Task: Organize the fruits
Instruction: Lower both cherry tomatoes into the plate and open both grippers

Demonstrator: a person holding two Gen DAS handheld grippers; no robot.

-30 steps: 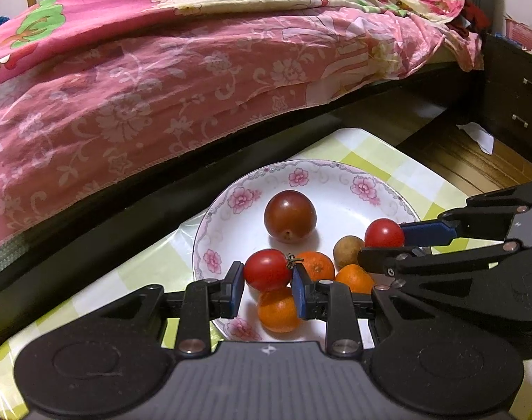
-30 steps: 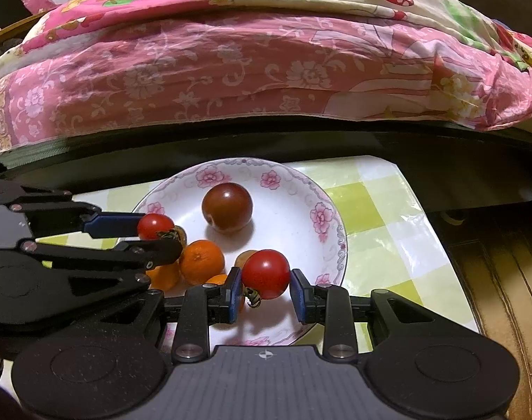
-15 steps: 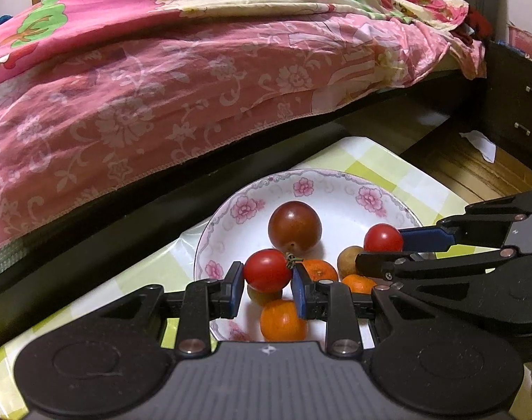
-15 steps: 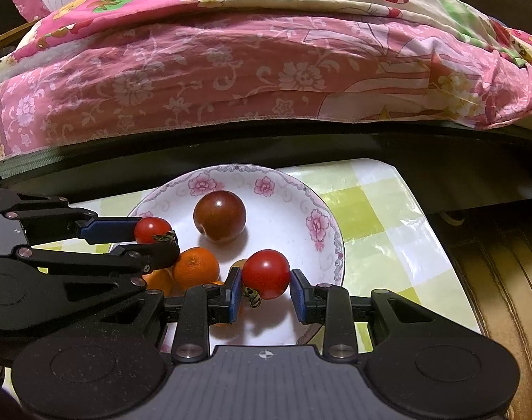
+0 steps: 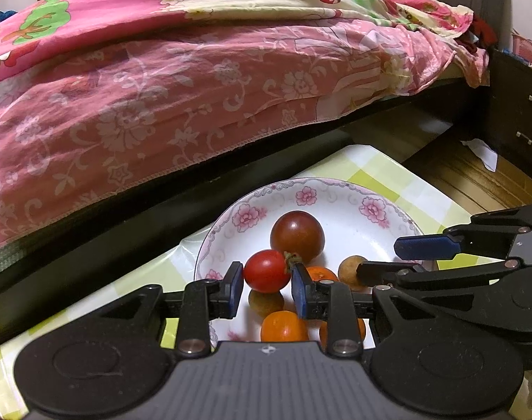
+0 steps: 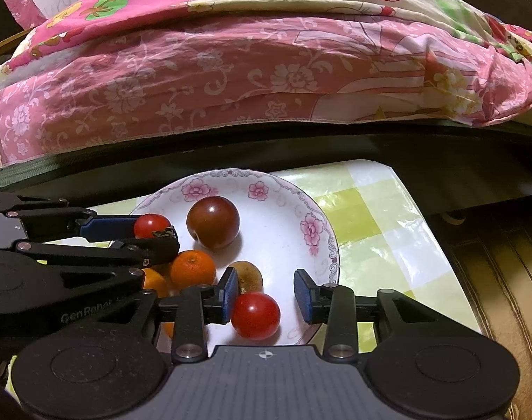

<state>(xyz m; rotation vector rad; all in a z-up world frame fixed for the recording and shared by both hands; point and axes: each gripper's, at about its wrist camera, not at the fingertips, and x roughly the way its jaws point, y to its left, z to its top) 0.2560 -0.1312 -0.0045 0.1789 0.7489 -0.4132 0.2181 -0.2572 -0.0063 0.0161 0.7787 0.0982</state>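
A white plate with pink flowers (image 5: pixel 308 196) (image 6: pixel 230 175) holds a large dark-red tomato (image 5: pixel 297 236) (image 6: pixel 213 222), small oranges (image 5: pixel 283 325) (image 6: pixel 193 267) and brown round fruits (image 5: pixel 350 267) (image 6: pixel 248 274). My left gripper (image 5: pixel 267 276) (image 6: pixel 153 234) is shut on a small red tomato (image 5: pixel 267 271) (image 6: pixel 152 225), held above the plate's near-left part. My right gripper (image 6: pixel 266 295) (image 5: pixel 388 257) hovers over the plate's near-right part with its jaws opening. A second red tomato (image 6: pixel 255 315) sits low between them, with the right pad well apart from it.
The plate stands on a table with a green-and-white chequered cloth (image 6: pixel 371 217). Behind it runs a dark bed frame (image 5: pixel 160 210) under a pink floral quilt (image 6: pixel 230 70). Wooden floor (image 6: pixel 493 280) and a dark drawer cabinet (image 5: pixel 518 105) lie to the right.
The right gripper's jaws have spread apart and its red tomato has dropped lower between them. The left gripper still holds its tomato in the same place.
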